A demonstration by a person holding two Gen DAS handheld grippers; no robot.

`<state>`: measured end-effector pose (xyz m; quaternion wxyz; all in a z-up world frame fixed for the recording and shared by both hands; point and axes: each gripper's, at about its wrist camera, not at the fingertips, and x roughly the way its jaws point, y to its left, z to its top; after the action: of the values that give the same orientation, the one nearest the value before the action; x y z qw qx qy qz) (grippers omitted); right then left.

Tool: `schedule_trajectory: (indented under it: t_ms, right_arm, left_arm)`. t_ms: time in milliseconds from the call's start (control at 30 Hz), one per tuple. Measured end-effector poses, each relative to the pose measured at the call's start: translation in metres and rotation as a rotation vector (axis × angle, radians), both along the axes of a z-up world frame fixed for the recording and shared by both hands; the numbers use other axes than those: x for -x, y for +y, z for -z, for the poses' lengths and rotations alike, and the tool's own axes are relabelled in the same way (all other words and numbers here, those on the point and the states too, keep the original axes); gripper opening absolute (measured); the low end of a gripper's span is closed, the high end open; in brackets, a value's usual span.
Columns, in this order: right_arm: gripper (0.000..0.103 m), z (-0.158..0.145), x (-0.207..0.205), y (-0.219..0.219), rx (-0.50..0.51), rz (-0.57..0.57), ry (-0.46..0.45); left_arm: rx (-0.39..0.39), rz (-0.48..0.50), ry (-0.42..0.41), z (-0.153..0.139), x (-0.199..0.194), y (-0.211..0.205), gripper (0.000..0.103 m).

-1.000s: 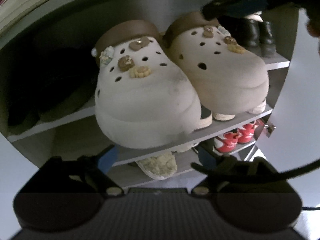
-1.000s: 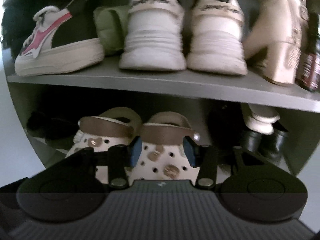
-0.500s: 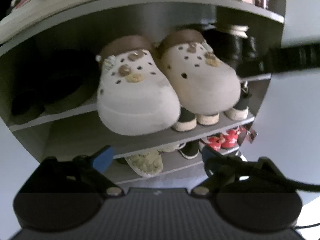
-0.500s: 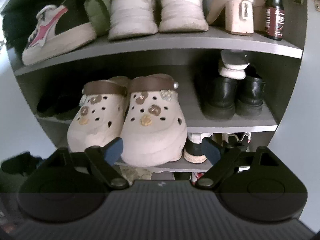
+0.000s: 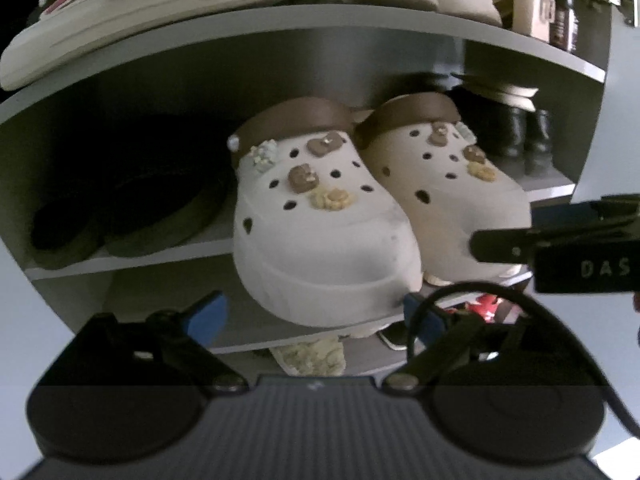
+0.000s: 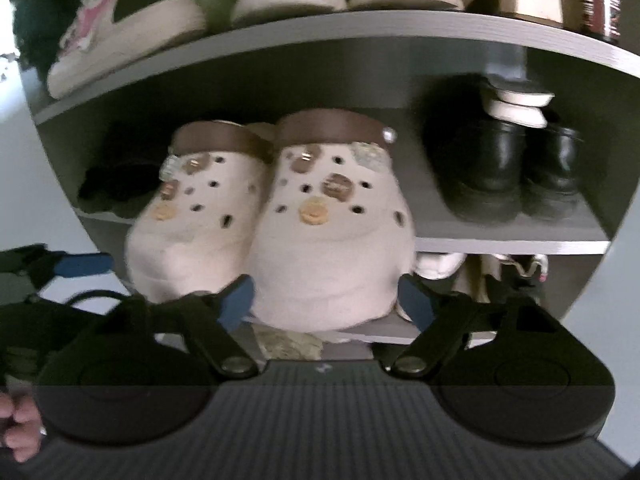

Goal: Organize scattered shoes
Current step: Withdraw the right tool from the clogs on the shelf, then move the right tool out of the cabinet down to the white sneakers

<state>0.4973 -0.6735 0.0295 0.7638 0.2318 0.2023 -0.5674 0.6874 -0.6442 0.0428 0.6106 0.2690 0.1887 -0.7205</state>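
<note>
Two cream clogs with brown straps and charms stand side by side on the middle shelf (image 5: pixel 132 258) of a grey shoe cabinet, toes over its front edge. In the left wrist view the left clog (image 5: pixel 320 216) is straight ahead and the right clog (image 5: pixel 444 184) is beside it. My left gripper (image 5: pixel 316 316) is open and empty just below the left clog's toe. In the right wrist view my right gripper (image 6: pixel 326 300) is open and empty, its jaws on either side of the right clog's (image 6: pixel 332 224) toe, with the left clog (image 6: pixel 192 216) to its left.
Black shoes (image 6: pixel 504 168) stand right of the clogs and dark slippers (image 5: pixel 120 208) to their left. The top shelf (image 6: pixel 360 28) holds a pink-and-white sneaker (image 6: pixel 120 28), white sneakers and a beige boot. Lower shelves hold more shoes. The other gripper shows at the right edge (image 5: pixel 560 240).
Both grippers let go of the clogs and pulled back a second ago. They have since moved close to the clog toes again, open.
</note>
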Motion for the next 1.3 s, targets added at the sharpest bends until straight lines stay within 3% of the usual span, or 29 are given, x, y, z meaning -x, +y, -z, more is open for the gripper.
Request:
schedule_trajectory:
  t_ms: [233, 733, 833, 933, 1167, 1300]
  right_arm:
    - [0.077, -0.004, -0.002, -0.004, 0.009, 0.018, -0.021]
    - [0.076, -0.003, -0.019, -0.044, 0.065, 0.041, -0.034]
    - [0.075, -0.002, -0.02, -0.043, 0.071, 0.048, -0.037]
    - [0.075, -0.002, -0.016, -0.036, 0.049, 0.084, -0.049]
    - [0.075, -0.005, -0.002, 0.011, 0.0, 0.174, -0.003]
    - [0.075, -0.002, 0.006, 0.042, -0.02, 0.239, 0.041]
  left_arm:
    - [0.004, 0.005, 0.027, -0.003, -0.004, -0.015, 0.091]
    - [0.003, -0.021, 0.046, -0.002, -0.009, -0.064, 0.094]
    - [0.016, -0.023, 0.013, -0.003, -0.009, -0.058, 0.093]
    - [-0.034, -0.041, 0.033, -0.001, -0.013, -0.052, 0.093]
    - [-0.064, -0.015, 0.025, -0.008, -0.029, 0.006, 0.095]
    - [-0.086, 0.081, 0.027, -0.013, -0.033, 0.028, 0.095]
